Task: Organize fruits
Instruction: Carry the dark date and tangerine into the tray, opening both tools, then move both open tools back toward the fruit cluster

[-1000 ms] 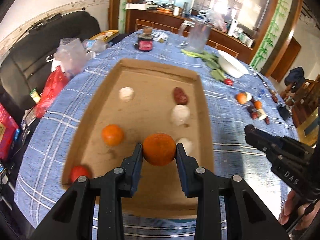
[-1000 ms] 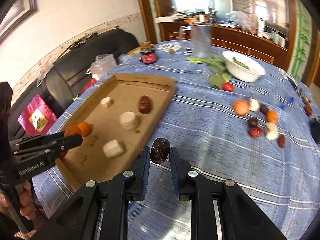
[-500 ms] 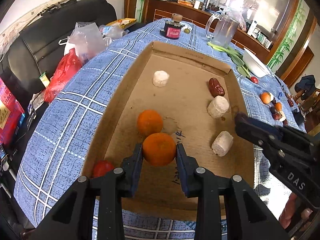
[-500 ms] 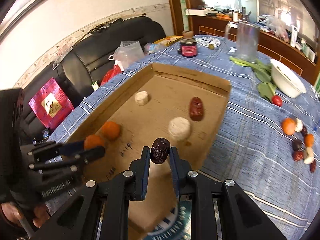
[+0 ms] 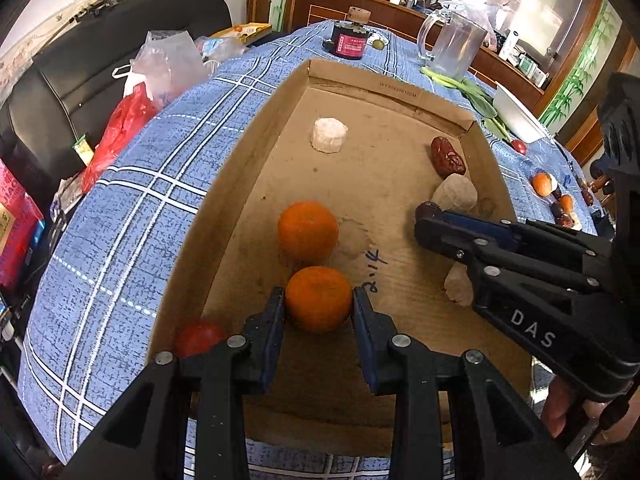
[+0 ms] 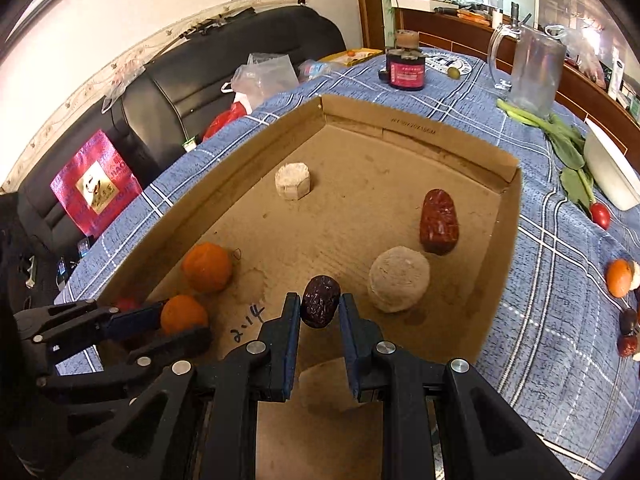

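While both tools hang over the cardboard tray (image 5: 256,152), fruit's ready to drop.
Left view: left tool (image 5: 319,308) clamps an orange (image 5: 319,298), just beside the tray's resting orange (image 5: 308,232). Right view: right tool (image 6: 320,310) grips a dark date (image 6: 320,306), upright, near the red date (image 6: 439,222).

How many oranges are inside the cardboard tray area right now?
2. One orange rests on the floor of the cardboard tray; the other orange is clamped in the left gripper just in front of it. Further oranges lie outside on the tablecloth.
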`<state>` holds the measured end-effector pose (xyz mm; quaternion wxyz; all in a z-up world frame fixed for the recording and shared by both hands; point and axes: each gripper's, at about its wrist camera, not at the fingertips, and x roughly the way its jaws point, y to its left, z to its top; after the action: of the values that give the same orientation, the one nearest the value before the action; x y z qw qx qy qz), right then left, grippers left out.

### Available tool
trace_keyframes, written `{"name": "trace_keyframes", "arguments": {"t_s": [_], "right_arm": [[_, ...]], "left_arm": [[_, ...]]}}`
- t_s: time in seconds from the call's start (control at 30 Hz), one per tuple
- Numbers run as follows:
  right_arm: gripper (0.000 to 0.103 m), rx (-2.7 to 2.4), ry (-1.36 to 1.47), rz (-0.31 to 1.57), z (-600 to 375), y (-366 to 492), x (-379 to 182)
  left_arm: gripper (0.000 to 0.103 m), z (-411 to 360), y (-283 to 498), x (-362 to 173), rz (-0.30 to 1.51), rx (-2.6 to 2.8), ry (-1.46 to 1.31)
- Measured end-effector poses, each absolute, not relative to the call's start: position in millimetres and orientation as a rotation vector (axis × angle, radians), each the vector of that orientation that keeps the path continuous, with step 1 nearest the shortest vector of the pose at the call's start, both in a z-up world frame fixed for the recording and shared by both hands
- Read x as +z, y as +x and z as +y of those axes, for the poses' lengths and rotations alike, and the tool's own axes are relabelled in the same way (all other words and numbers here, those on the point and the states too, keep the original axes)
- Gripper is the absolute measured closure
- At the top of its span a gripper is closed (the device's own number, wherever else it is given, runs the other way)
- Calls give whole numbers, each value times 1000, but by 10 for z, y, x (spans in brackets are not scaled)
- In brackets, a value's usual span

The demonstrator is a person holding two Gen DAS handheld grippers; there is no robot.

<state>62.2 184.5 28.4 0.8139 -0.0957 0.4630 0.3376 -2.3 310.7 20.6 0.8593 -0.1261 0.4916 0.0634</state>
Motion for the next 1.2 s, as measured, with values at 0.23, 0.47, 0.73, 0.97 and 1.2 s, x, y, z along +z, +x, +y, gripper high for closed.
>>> {"name": "trace_keyframes", "arguments": {"t_s": [0.23,0.47,0.73,0.97,1.2], "right_arm": [[81,710,-219,997,1865,640,219],[77,700,-211,1016,1799,665,224],[73,693,-197,997,1631,535,357],[73,666,-148,947,1192,304,625],[74,545,-49,968,347,187,605]], "left_arm": [[71,3078,-41,206,1024,138,-242],[71,3064,-80,213,1028,152,-220],[60,3001,-183,355,986,197,-189],[42,2836,-194,532,931,201,-174],[41,2335,-15,624,921,124,-138]]}}
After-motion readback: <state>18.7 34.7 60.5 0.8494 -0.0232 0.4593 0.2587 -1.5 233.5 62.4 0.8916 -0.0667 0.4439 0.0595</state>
